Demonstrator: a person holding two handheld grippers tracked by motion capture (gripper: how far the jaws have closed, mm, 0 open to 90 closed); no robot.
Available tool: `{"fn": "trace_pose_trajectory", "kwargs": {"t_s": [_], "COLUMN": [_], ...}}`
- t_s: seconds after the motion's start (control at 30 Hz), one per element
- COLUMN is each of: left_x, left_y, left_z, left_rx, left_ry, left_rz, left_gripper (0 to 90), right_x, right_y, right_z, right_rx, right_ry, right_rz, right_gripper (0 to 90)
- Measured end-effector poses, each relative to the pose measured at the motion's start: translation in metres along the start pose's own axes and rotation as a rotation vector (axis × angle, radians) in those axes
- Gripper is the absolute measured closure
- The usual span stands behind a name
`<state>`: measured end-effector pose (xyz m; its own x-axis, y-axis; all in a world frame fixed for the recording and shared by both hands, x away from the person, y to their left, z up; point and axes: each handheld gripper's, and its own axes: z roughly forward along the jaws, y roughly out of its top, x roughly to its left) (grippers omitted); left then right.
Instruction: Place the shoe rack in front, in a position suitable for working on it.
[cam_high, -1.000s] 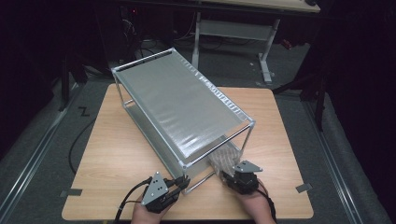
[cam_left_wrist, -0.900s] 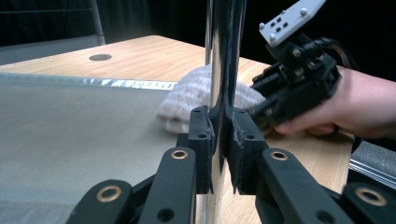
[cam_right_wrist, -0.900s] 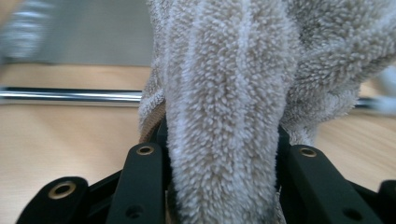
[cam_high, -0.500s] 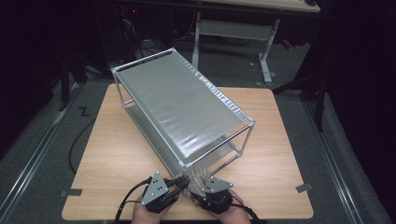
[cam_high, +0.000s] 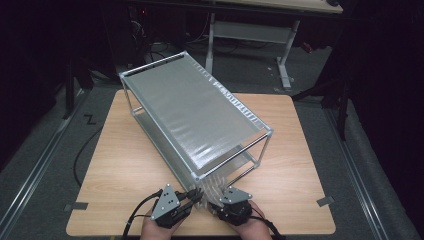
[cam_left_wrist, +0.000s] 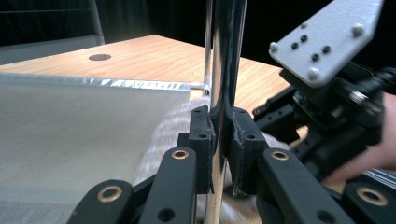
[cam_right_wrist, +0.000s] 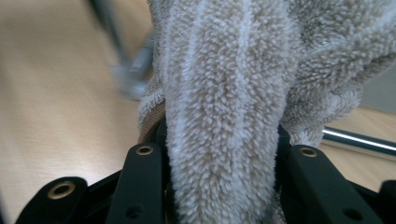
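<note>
A two-tier metal rack (cam_high: 195, 107) with mesh shelves stands slanted on the wooden table (cam_high: 125, 165). My left gripper (cam_high: 196, 196) is shut on the rack's near corner post (cam_left_wrist: 223, 70), its jaws clamped around the chrome tube (cam_left_wrist: 219, 140). My right gripper (cam_high: 216, 204) is shut on a beige fluffy towel (cam_right_wrist: 224, 102), a thick fold of it between the jaws (cam_right_wrist: 219, 186). In the high view the towel (cam_high: 215, 187) lies bunched at the rack's lower shelf end, between both grippers. The right gripper's body (cam_left_wrist: 327, 112) shows close to the post in the left gripper view.
The rack's lower mesh shelf (cam_left_wrist: 70, 135) stretches to the left of the post. A chrome bar (cam_right_wrist: 359, 137) lies low behind the towel. Another desk frame (cam_high: 250, 30) stands behind the table. Dark floor surrounds the table, with cables at the left (cam_high: 80, 155).
My right gripper has moved left along the table's near edge with the towel, ending close beside the left gripper at the rack's corner. The left gripper has stayed on the post.
</note>
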<state>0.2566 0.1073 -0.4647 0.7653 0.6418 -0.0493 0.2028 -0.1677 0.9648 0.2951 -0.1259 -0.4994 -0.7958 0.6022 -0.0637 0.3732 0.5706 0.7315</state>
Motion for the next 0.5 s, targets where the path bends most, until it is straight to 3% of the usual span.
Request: {"fn": "trace_pose_trajectory", "kwargs": {"t_s": [0.1, 0.2, 0.3, 0.37, 0.4, 0.5], "left_x": [0.0, 0.0, 0.0, 0.0, 0.0, 0.0], "left_y": [0.0, 0.0, 0.0, 0.0, 0.0, 0.0], "left_z": [0.0, 0.0, 0.0, 0.0, 0.0, 0.0], "left_rx": [-0.001, 0.0, 0.0, 0.0, 0.001, 0.001], "left_ry": [0.0, 0.0, 0.0, 0.0, 0.001, 0.001], "left_rz": [0.0, -0.001, -0.001, -0.001, -0.001, -0.001], "left_gripper": [80.3, 80.3, 80.3, 80.3, 80.3, 80.4], "right_x": [-0.02, -0.03, -0.057, -0.064, -0.074, -0.086], "right_y": [-0.005, -0.007, -0.015, -0.017, -0.02, -0.023], "right_z": [-0.003, -0.005, -0.011, -0.013, -0.015, -0.018], "right_rx": [0.006, 0.005, 0.012, 0.013, 0.02, 0.026], "right_ry": [-0.052, -0.078, -0.156, -0.176, -0.228, -0.257], "right_rz": [0.05, 0.074, 0.144, 0.157, 0.171, 0.203], "right_gripper": [62.5, 62.5, 62.5, 62.5, 62.5, 62.5]}}
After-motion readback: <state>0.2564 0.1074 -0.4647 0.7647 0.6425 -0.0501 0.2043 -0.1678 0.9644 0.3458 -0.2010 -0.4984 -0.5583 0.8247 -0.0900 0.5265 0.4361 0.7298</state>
